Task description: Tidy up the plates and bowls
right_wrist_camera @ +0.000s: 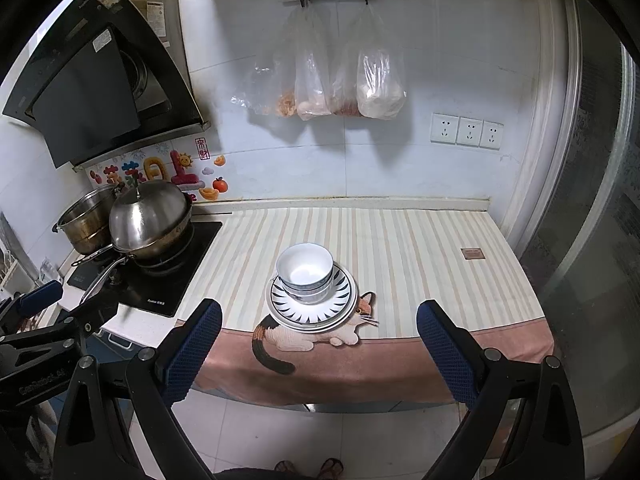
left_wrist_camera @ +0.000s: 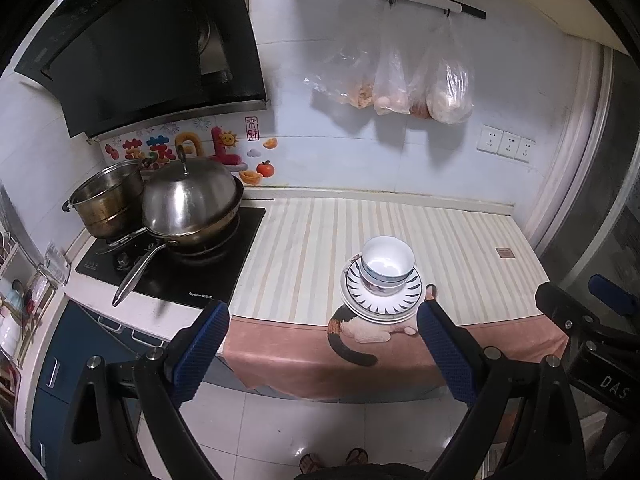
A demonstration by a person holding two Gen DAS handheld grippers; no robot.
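Observation:
A stack of white plates (left_wrist_camera: 380,300) (right_wrist_camera: 312,308) with a dark ray pattern sits near the front edge of the striped cloth. Nested white bowls (left_wrist_camera: 387,266) (right_wrist_camera: 305,272) with blue rims stand on top of the plates. My left gripper (left_wrist_camera: 322,314) is open and empty, held off the counter's front edge, short of the stack. My right gripper (right_wrist_camera: 318,314) is open and empty, also back from the counter, with the stack ahead between its fingers. The right gripper's body shows at the far right of the left wrist view (left_wrist_camera: 592,320).
A striped cloth with a cat picture (right_wrist_camera: 360,240) covers the counter. A cooktop (right_wrist_camera: 168,276) at the left holds a lidded wok (right_wrist_camera: 148,220) and a steel pot (right_wrist_camera: 84,220). Plastic bags (right_wrist_camera: 340,80) hang on the wall. A fridge (right_wrist_camera: 592,220) stands at the right.

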